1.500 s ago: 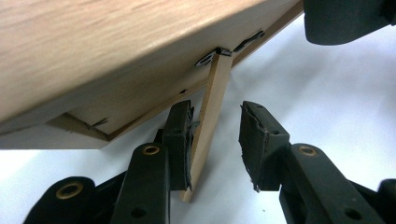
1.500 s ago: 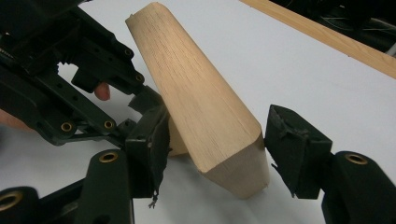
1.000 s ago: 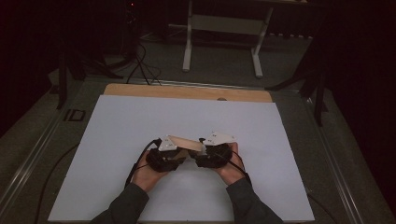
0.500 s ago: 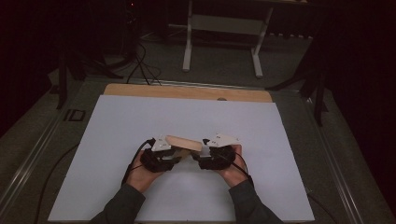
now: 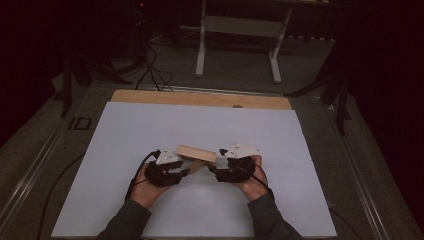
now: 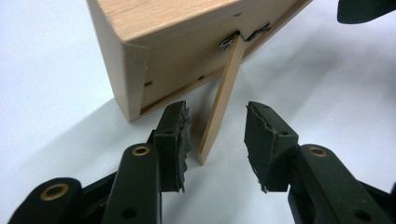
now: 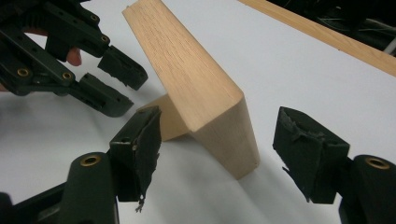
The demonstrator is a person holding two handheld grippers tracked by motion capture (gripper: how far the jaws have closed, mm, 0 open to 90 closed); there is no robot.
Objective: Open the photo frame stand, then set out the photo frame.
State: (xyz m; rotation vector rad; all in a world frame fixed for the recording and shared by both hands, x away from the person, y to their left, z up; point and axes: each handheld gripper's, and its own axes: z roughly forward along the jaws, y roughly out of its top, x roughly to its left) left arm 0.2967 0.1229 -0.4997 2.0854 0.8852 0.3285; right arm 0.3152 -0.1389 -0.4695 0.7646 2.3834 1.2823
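**A:** What sits at the centre of the high view?

**B:** A wooden picture frame [image 5: 196, 153], seen from its back, standing on the white board [image 5: 150, 130] just below mid-frame, between two hand-held grippers. In the left gripper view it fills the upper half of the picture, leaning on a thin wooden easel leg [image 6: 220, 100] hinged to its back panel by a small metal fitting.

**A:** And the left gripper [image 6: 217, 135]?

**B:** Released. Its jaws stand apart on either side of the easel leg's lower end, with a gap visible on each side; the torn black pads do not press the wood.

**A:** The right gripper [image 7: 229, 151]?

**B:** Also released, jaws wide. The frame's near end sits between them in the lower middle of the right gripper view, clear of both pads. The left gripper appears there at upper left.

**A:** Beyond that?

**B:** In the high view, both hands enter from the bottom edge in dark sleeves. A strip of the wooden tabletop [image 5: 200, 98] shows along the board's far edge; a white stand [image 5: 237, 30] occupies the dark floor at the top of the frame.
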